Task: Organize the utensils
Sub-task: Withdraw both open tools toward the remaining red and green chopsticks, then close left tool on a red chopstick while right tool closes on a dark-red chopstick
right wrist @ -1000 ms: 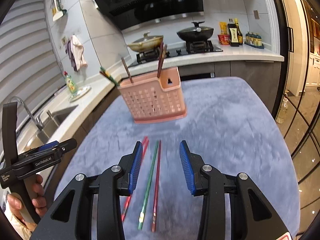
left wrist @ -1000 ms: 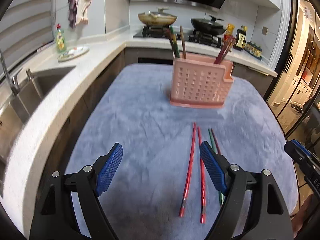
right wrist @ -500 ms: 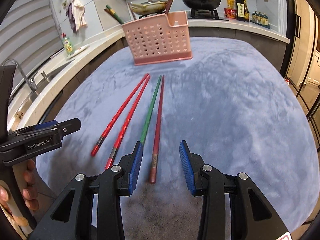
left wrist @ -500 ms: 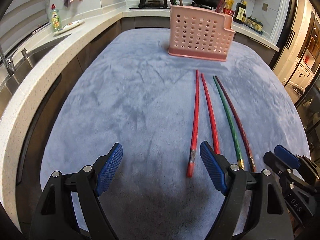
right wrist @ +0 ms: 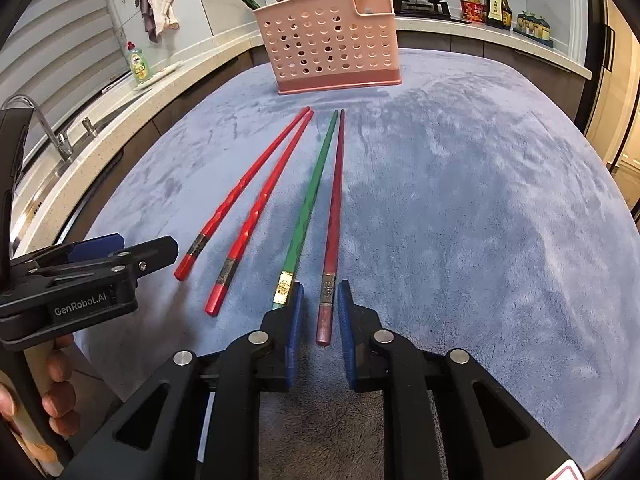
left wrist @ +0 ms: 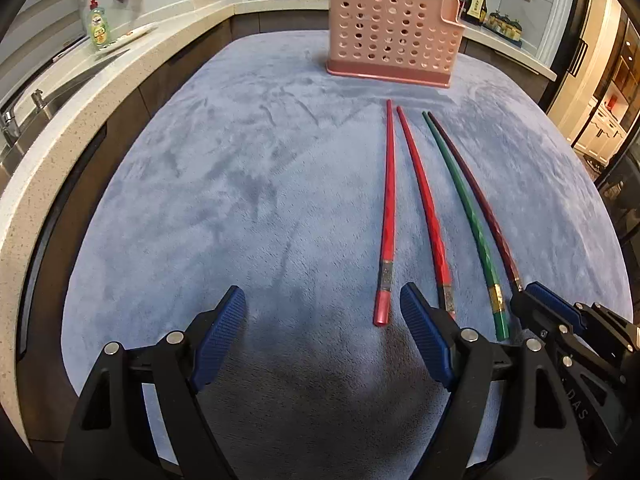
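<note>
The right gripper [right wrist: 319,320] is closing its jaws around the near end of the dark red chopstick [right wrist: 335,208], lying right of three others on the bench [right wrist: 480,200], probably for the far pink holder [right wrist: 332,48], while the left gripper [left wrist: 322,320] is hovering wide open, empty.

Both views are bright and sharp, evenly lit from overhead. Fisheye bending curves the worktop [left wrist: 192,40] edges, with dark corners. Soft shadow pools on the cloth [left wrist: 248,184] near the bottom.

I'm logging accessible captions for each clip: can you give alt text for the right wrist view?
The right gripper has just been closing around the end of a dark red chopstick lying on a blue cloth, pads not visibly touching. Beside it lie a green chopstick and two red ones; a pink utensil basket stands behind.
</note>
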{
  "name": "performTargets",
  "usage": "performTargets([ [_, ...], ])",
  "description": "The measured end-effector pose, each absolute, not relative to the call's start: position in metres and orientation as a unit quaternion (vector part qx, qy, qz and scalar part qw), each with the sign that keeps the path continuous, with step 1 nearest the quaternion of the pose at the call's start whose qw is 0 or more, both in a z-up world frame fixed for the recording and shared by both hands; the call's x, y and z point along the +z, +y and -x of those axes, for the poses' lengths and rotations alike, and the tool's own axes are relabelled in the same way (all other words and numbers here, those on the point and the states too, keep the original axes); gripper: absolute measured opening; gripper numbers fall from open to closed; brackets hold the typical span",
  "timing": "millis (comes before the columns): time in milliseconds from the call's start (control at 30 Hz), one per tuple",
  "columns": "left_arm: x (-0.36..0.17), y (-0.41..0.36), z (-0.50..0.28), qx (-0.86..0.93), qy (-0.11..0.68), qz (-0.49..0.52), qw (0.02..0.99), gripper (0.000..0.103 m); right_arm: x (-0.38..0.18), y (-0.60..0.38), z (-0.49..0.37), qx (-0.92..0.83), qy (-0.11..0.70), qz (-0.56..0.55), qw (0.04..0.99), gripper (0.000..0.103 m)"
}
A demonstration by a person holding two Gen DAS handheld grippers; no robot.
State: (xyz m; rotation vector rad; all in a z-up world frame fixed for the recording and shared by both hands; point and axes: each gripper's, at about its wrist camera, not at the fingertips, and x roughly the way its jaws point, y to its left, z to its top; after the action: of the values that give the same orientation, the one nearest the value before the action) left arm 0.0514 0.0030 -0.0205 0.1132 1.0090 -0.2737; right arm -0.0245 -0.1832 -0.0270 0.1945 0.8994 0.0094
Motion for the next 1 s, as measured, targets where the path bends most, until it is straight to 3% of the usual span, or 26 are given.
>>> performTargets([
  [733,-0.037,-0.011,-0.058,-0.130,0.494,-0.061,0.857,0.075,-0.032,-0.189,0.027,0.003,0.433,-0.112,0.894,0.008],
  [1000,-0.036,-0.014,-0.060,-0.137,0.491,-0.059,0.858,0.060,-0.032,-0.190,0.026,0.003,0.433,-0.112,0.894,0.008],
])
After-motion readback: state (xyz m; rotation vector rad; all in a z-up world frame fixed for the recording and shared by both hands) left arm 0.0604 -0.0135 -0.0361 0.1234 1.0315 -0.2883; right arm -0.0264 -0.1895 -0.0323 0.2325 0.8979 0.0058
